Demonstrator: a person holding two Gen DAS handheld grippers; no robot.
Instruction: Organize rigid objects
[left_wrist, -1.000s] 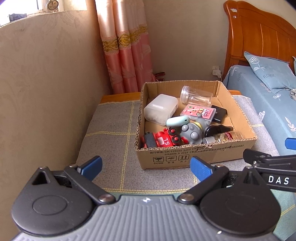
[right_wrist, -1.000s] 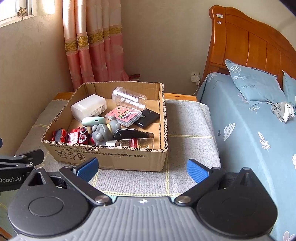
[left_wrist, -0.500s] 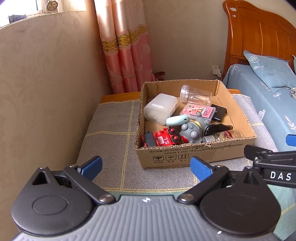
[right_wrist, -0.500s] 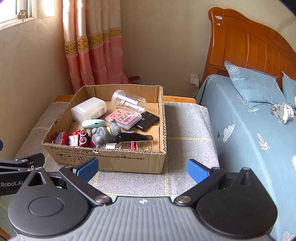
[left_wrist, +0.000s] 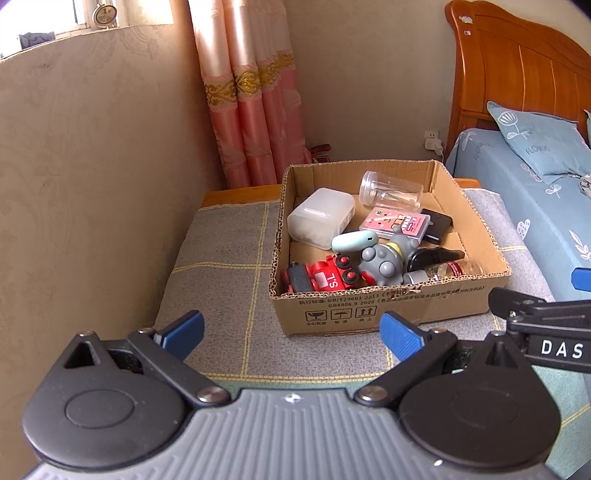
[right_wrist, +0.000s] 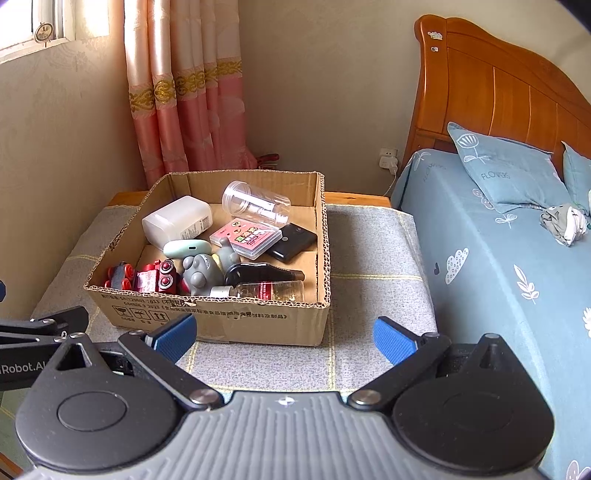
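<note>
An open cardboard box (left_wrist: 373, 308) (right_wrist: 236, 325) sits on a grey checked mat. Inside lie a white plastic case (left_wrist: 320, 216) (right_wrist: 177, 221), a clear jar (left_wrist: 391, 190) (right_wrist: 256, 203), a pink card box (left_wrist: 395, 222) (right_wrist: 245, 236), a black wallet (left_wrist: 437, 225) (right_wrist: 291, 242), a mint-green case (left_wrist: 352, 240), a grey figure (left_wrist: 382, 260) (right_wrist: 201, 271), a red toy train (left_wrist: 321, 277) (right_wrist: 149, 278), a black bottle (right_wrist: 262, 273) and a small clear bottle (right_wrist: 269, 290). My left gripper (left_wrist: 291, 334) and right gripper (right_wrist: 284, 338) are both open and empty, held short of the box's front wall.
The grey mat (left_wrist: 221, 258) covers a low wooden table against a beige wall (left_wrist: 92, 184). Pink curtains (left_wrist: 255, 103) hang behind. A bed with a blue sheet (right_wrist: 498, 277) and pillow (right_wrist: 506, 170) runs along the right, with a wooden headboard (right_wrist: 498, 99).
Both grippers have drawn back and risen slightly, so the box looks a little farther away. Nothing in the box has moved.
</note>
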